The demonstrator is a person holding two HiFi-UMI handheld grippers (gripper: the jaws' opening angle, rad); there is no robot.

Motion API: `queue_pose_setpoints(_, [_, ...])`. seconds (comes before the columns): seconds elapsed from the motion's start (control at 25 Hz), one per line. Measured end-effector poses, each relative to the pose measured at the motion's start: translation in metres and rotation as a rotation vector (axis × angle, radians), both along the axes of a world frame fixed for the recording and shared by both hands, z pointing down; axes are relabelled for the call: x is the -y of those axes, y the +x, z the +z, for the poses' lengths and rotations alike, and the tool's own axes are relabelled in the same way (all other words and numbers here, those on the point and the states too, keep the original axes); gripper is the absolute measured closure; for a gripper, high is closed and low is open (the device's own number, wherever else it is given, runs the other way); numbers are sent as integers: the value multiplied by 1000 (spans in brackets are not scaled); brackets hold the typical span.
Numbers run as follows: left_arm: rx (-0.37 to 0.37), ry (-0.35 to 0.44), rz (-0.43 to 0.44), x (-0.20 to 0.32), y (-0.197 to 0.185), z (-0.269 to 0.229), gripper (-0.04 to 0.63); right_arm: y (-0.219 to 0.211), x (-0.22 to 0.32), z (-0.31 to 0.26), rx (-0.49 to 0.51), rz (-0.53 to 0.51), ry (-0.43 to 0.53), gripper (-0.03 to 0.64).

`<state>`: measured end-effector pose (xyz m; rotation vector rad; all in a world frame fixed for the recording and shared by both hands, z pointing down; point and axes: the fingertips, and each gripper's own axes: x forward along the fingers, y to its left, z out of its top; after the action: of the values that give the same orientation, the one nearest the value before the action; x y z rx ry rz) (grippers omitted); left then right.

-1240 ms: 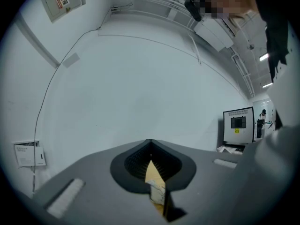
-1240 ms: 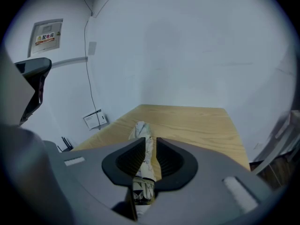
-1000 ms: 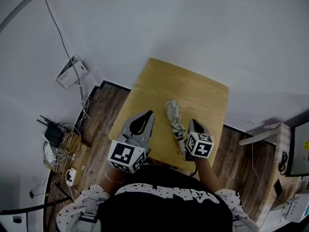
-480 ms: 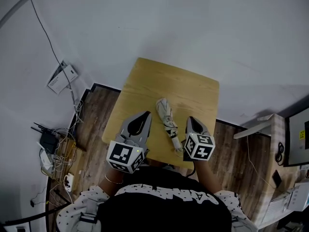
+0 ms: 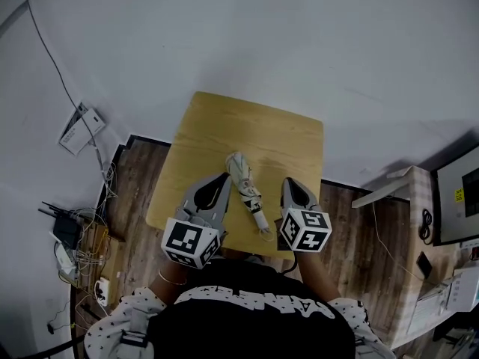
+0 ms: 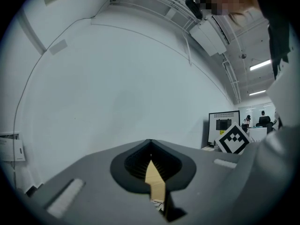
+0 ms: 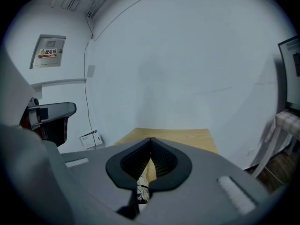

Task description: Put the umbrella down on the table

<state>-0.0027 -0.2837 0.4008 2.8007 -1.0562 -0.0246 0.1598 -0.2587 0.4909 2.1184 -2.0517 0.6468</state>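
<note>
Both hands are reaching forward from the body, one on either side of the near half of the surface [image 5: 224, 126].

- The left tool [image 5: 224, 178] is pointing roughly level and angling slightly inward. Its jaws are meeting at the tips and clamping nothing; in the left gripper view a sliver of wood is showing through the hollow behind them.
- The right tool [image 5: 287, 182] is tipping a little downward, its jaws likewise pressed together and gripping nothing.

The umbrella [image 5: 245, 187] is lying flat on the surface between the two tools, apart from both. Its canopy end is pointing away from the person and its handle end is reaching close to the near edge. In the right gripper view it is showing only as a patterned strip below the closed jaws.

Edges and room:
- Open wood is stretching beyond the umbrella to the far edge, which is running close to the white wall [image 5: 314, 43].
- The left edge is bordering dark plank floor [image 5: 138, 182], where a tangle of cables [image 5: 78, 234] is sitting well apart from the surface.

Materials:
- The surface is showing pale, smooth wood with rounded corners.
- The umbrella is folded into a short, crumpled roll of light patterned fabric.
- The tools are showing matte grey shells with ribbed black inner pads, each carrying a black-and-white marker cube [image 5: 305, 230].
</note>
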Motion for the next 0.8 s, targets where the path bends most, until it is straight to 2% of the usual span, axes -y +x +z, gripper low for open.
queue_pose_setpoints(0.8, [-3, -18, 37, -8, 6, 6, 595, 0, -17, -14, -12, 17, 33, 603])
